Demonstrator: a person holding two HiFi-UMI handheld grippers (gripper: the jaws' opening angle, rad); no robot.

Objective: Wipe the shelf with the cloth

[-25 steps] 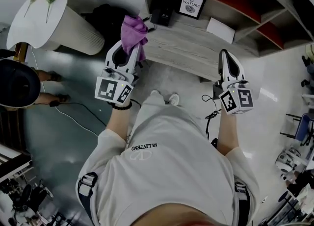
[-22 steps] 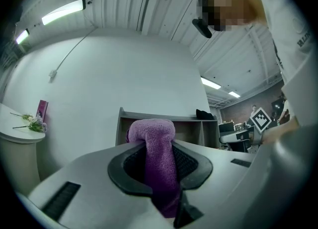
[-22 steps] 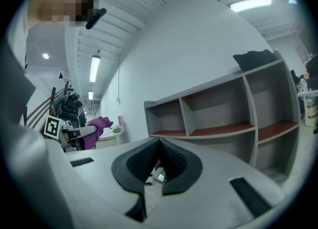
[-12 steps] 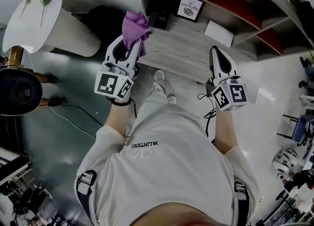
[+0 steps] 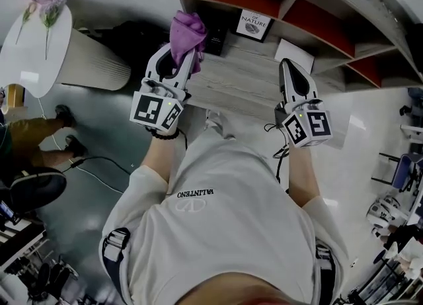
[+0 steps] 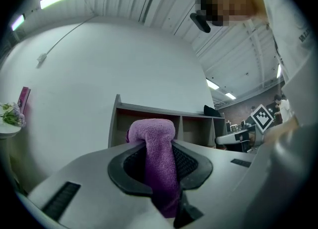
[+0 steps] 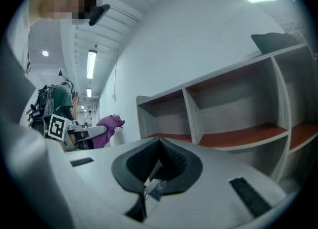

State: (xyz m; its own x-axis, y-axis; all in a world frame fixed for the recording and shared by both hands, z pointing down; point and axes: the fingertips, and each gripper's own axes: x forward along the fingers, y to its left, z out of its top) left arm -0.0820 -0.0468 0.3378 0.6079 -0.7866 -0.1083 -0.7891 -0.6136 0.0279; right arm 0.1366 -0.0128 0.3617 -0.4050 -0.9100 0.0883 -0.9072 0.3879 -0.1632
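My left gripper (image 5: 180, 55) is shut on a purple cloth (image 5: 188, 32), which bunches up beyond the jaws over the left end of the grey wooden shelf (image 5: 248, 75). In the left gripper view the cloth (image 6: 158, 161) is pinched between the jaws, with the shelf unit (image 6: 149, 121) ahead. My right gripper (image 5: 291, 75) is shut with nothing in it and hovers over the shelf's right part. The right gripper view looks at the shelf compartments (image 7: 233, 118), with the cloth (image 7: 110, 126) and left gripper at its left.
A framed picture (image 5: 254, 24), a black box (image 5: 215, 36) and a white card (image 5: 294, 55) rest on the shelf. A round white table (image 5: 39, 39) with flowers stands at left. A person (image 5: 33, 145) stands on the floor at left; a cable (image 5: 99, 165) crosses it.
Both grippers have moved forward toward the shelf. The cloth is now over the shelf's left end. The person at left has shifted.
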